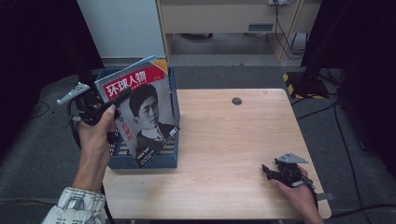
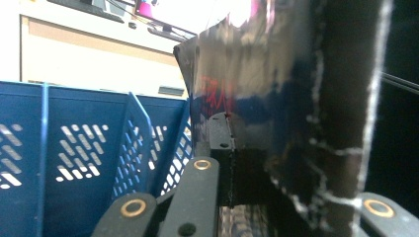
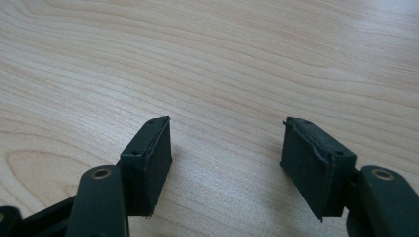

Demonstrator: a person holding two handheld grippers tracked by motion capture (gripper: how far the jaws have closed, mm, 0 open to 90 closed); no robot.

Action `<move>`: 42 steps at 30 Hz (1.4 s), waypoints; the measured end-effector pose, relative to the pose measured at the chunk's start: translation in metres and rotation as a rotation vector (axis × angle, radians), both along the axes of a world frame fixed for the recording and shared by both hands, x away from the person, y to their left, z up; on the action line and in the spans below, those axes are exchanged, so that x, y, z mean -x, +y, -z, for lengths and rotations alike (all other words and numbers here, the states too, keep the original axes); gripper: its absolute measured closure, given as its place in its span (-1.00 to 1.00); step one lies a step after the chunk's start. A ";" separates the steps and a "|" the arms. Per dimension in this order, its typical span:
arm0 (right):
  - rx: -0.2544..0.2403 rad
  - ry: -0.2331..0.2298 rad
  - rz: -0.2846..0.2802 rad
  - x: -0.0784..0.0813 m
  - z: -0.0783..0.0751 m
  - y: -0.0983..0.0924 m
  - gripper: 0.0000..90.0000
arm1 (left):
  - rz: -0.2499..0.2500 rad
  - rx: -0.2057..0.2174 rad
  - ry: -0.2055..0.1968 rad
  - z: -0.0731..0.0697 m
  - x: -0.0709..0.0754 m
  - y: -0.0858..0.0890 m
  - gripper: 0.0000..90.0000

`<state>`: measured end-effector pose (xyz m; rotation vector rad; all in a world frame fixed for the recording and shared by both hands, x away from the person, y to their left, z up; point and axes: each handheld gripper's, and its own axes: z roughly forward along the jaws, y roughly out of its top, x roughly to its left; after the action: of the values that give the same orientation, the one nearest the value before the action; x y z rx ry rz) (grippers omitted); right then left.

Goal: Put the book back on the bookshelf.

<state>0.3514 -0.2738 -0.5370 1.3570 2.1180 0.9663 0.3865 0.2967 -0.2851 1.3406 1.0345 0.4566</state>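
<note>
A magazine with a red title band and a portrait on its cover is held tilted above a blue perforated file basket at the table's left edge. My left gripper is shut on the magazine's left edge. In the left gripper view the glossy magazine is pinched between the jaws, one black pad lying flat against it, and the blue basket stands behind on the left. My right gripper rests near the front right of the wooden table. Its jaws are open with bare wood between them.
A small dark round hole sits in the tabletop near the far edge. Grey carpet surrounds the table. Beyond it are a pale cabinet, a wooden unit with cables, and a yellow-and-black striped base at the right.
</note>
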 end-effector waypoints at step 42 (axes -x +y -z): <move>0.000 0.001 -0.001 0.000 0.000 0.000 -0.20 | -0.081 0.005 -0.005 0.004 0.013 0.048 0.92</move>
<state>0.3514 -0.2738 -0.5369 1.3570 2.1193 0.9664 0.3740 0.3442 -0.2891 1.2957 1.0878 0.5174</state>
